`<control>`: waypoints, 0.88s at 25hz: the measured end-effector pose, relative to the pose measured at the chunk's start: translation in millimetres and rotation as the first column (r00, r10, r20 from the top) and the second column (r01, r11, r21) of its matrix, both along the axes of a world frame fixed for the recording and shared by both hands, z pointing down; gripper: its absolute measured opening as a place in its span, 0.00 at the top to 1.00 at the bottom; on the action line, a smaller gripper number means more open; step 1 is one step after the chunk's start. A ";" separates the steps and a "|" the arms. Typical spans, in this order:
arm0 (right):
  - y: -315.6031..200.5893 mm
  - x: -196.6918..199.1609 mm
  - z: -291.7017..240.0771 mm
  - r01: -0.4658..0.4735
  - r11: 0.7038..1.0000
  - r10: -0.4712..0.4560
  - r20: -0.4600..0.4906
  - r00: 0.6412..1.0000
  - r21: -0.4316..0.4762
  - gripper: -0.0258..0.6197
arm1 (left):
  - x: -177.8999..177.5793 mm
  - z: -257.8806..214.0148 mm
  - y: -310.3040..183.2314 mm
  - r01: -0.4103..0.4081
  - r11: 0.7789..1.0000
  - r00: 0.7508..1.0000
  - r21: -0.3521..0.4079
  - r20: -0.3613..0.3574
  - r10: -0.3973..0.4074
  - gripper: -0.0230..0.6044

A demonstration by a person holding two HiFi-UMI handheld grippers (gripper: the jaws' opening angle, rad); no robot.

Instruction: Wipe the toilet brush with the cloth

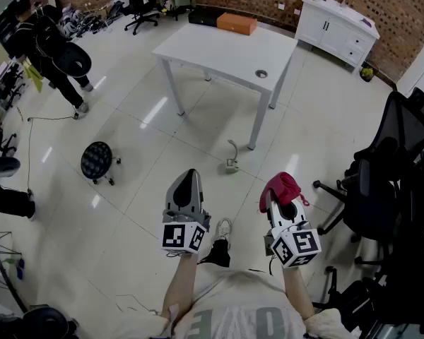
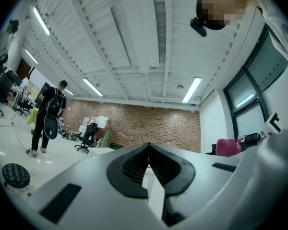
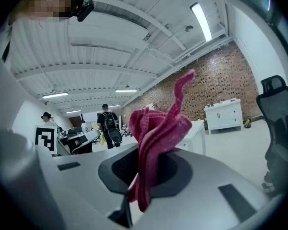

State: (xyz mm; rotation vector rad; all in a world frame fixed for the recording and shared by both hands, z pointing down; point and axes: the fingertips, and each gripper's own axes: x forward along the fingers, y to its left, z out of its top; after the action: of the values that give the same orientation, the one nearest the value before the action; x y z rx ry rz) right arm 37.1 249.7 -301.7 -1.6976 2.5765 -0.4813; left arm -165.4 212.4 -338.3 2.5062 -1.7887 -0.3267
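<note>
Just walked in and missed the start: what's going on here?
A person stands holding a gripper in each hand. The right gripper is shut on a pink cloth. The left gripper is shut and empty. Nothing is being wiped yet. A white table stands ahead.

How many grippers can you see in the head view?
2. The left gripper, shut and empty, is lower centre; the right gripper, beside it, is shut on a pink cloth.
</note>
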 end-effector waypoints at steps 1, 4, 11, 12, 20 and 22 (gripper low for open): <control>-20.7 -0.1 0.8 -0.007 1.000 0.007 0.002 1.000 -0.002 0.91 | -0.4 -0.2 -21.5 -0.006 1.000 1.000 0.000 -0.008 0.006 0.96; -73.3 -1.9 5.5 -0.021 1.000 0.021 0.008 1.000 -0.015 0.91 | -1.5 0.5 -76.4 -0.023 1.000 1.000 -0.005 -0.021 0.023 0.96; -150.8 1.3 6.1 0.006 1.000 -0.006 0.015 1.000 -0.022 0.91 | 5.9 7.3 -150.0 -0.025 0.999 0.999 -0.036 -0.023 0.024 0.96; -162.6 4.3 3.4 0.011 1.000 -0.010 0.019 1.000 -0.014 0.91 | 8.2 7.4 -159.2 -0.018 0.999 1.000 -0.037 -0.024 0.018 0.96; -237.4 28.9 -5.7 0.086 0.996 -0.087 0.019 0.996 0.036 0.91 | 31.2 17.9 -217.4 0.019 0.999 1.000 -0.042 0.024 -0.018 0.96; -250.4 35.3 8.9 0.106 0.993 -0.107 0.013 0.994 0.047 0.91 | 41.3 38.0 -229.2 0.001 0.999 0.999 -0.051 0.038 0.001 0.96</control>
State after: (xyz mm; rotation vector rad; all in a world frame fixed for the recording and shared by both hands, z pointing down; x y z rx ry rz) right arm 72.4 -0.8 -292.8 -1.5419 2.6554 -0.4330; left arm -124.1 -16.7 -300.3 2.4946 -1.7862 -0.2325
